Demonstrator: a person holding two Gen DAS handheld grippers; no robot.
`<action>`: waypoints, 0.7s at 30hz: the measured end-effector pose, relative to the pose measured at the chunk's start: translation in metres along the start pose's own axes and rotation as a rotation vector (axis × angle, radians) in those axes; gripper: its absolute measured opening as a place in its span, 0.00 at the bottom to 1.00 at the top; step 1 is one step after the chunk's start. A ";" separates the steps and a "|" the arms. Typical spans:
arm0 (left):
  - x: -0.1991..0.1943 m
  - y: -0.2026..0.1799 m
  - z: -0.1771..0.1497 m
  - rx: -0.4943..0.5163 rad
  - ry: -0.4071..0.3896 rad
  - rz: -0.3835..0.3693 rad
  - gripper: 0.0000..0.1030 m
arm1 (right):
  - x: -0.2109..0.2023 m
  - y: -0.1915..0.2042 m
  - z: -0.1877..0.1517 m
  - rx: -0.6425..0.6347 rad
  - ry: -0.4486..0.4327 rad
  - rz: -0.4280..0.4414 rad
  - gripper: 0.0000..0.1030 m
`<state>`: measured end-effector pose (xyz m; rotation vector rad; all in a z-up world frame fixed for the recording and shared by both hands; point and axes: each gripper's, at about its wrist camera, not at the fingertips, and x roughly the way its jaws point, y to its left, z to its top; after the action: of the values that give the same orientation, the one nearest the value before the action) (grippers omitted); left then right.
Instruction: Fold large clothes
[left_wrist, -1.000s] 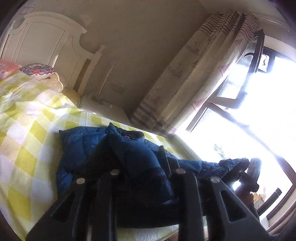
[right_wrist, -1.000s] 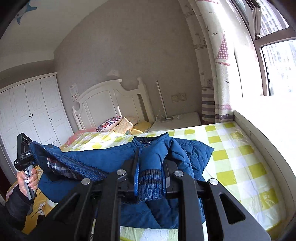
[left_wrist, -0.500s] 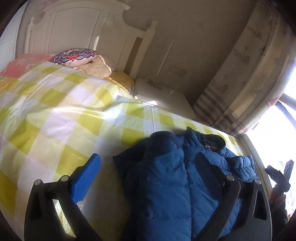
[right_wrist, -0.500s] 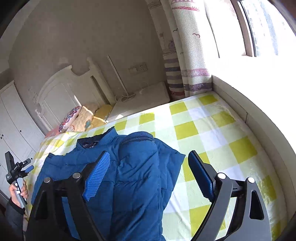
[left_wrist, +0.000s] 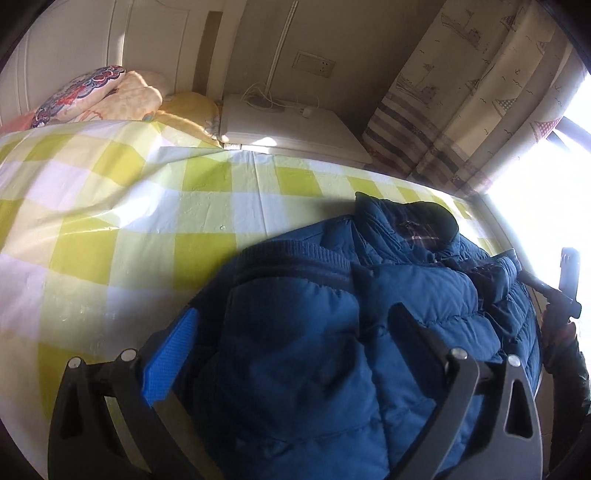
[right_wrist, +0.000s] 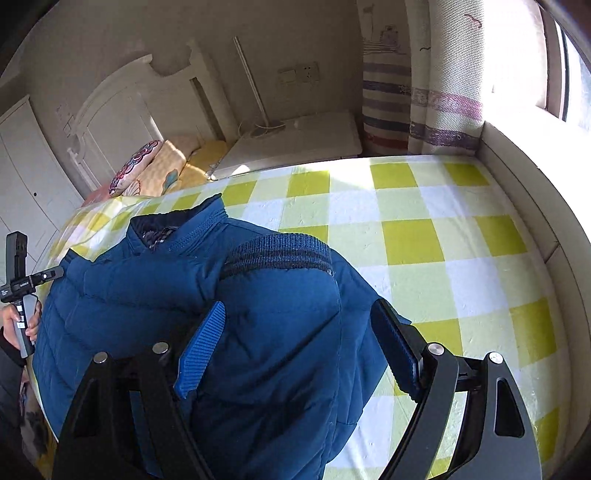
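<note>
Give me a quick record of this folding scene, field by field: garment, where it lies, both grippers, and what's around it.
garment: blue padded jacket, bunched, ribbed cuff on top
surface: bed with yellow checked sheet
left gripper: open, jacket between its fingers, not pinched
right gripper: open, over the jacket sleeve
behind: pillows by the white headboard, nightstand, striped curtain

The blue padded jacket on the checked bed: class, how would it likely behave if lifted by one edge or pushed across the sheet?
The jacket would probably flop and sag, since its sleeves already lie draped in soft folds. Its puffy quilting suggests it is light for its bulk. Pushed, it would likely bunch up rather than slide whole over the sheet.
</note>
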<state>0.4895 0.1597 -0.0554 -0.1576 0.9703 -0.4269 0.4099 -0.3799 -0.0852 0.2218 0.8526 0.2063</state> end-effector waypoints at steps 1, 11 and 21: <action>0.004 0.003 0.000 -0.014 0.012 -0.024 0.97 | 0.001 -0.001 -0.001 0.000 0.000 0.009 0.77; -0.011 -0.002 -0.005 -0.004 -0.107 -0.101 0.14 | -0.024 0.025 -0.012 -0.104 -0.115 -0.004 0.25; -0.119 -0.067 0.079 0.114 -0.350 0.054 0.13 | -0.092 0.072 0.097 -0.082 -0.278 -0.128 0.12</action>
<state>0.4775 0.1438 0.1008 -0.0981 0.6038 -0.3881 0.4184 -0.3460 0.0631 0.1155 0.5788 0.0878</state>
